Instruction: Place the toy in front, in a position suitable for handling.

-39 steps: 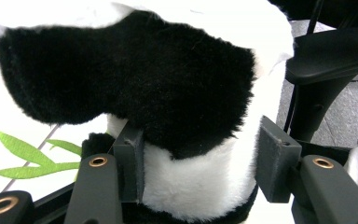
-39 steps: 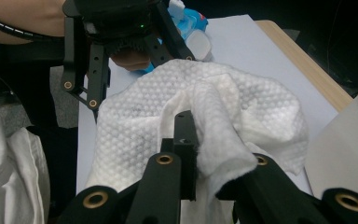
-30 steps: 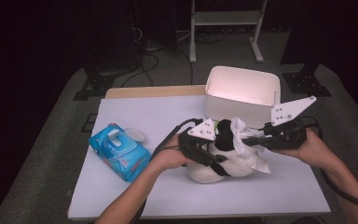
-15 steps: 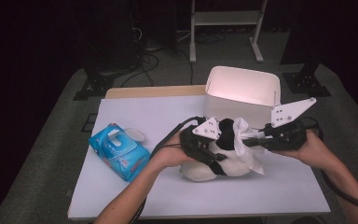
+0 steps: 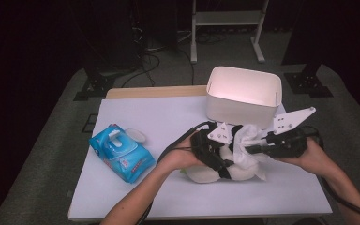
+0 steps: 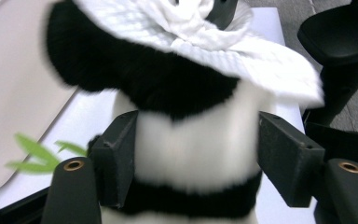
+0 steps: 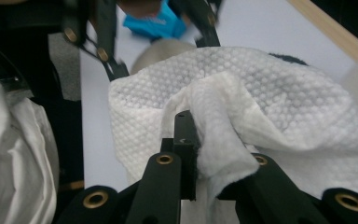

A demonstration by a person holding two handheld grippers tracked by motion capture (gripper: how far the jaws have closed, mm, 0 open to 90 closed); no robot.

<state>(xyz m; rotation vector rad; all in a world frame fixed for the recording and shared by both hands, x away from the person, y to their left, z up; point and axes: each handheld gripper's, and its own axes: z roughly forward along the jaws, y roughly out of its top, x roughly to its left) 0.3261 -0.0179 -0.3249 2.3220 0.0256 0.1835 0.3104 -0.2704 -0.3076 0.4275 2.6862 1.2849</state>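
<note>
A black-and-white panda plush (image 5: 215, 173) lies on the white table near its front right. My left gripper (image 5: 228, 161) reaches around it from the left. In the left gripper view its jaws (image 6: 196, 163) flank the panda's white body (image 6: 186, 93). They have just been opening, and both pads still touch the fur. My right gripper (image 5: 249, 149) comes in from the right, shut on a bunched white wipe (image 5: 254, 137) that lies over the panda's top. In the right gripper view the embossed wipe (image 7: 270, 102) is pinched in my right gripper (image 7: 205, 154).
A white bin (image 5: 243, 110) stands just behind the panda. A blue wet-wipe pack (image 5: 122, 152) with its lid flipped up lies at the left of the table (image 5: 159, 117). Green leaves (image 6: 37, 154) show beside the plush. A metal stand is on the floor beyond.
My right gripper has sunk a little with the wipe onto the panda. The left hand has stayed in place around the plush.
</note>
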